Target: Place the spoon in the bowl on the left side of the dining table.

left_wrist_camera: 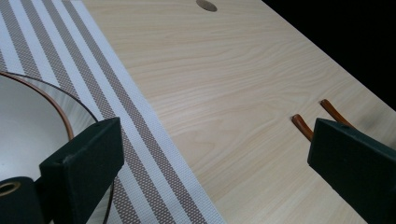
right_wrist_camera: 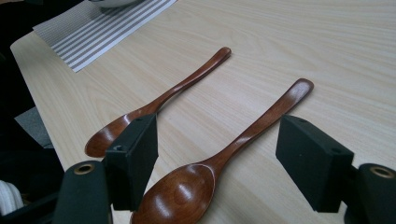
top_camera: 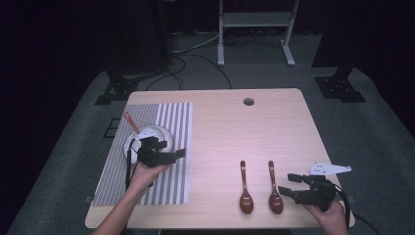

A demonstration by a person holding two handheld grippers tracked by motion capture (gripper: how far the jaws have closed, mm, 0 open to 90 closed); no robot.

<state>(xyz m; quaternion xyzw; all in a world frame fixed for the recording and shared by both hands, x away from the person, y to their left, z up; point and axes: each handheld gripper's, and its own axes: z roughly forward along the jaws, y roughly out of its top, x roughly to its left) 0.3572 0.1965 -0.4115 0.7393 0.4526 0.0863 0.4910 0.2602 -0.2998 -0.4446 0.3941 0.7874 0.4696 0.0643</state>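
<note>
Pale wood bench [top_camera: 220, 132] carries a striped mat [top_camera: 166, 147] with a white bowl [top_camera: 161, 133] and two brown wooden spoons. The right gripper [right_wrist_camera: 217, 154], jaws wide and empty, hangs low over the nearer spoon [right_wrist_camera: 219, 161], likely about to pick it up; next it must lower and close on the handle. The left gripper [top_camera: 169, 155], open and empty, hovers beside the bowl.

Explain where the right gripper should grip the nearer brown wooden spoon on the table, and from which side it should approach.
Grip the nearer brown wooden spoon at its narrow neck, just above the bowl, coming down from above. It lies flat on the pale wooden table, so side access is poor. The right gripper, jaws open, already straddles it, one jaw either side. The wide bowl would probably slip.
</note>
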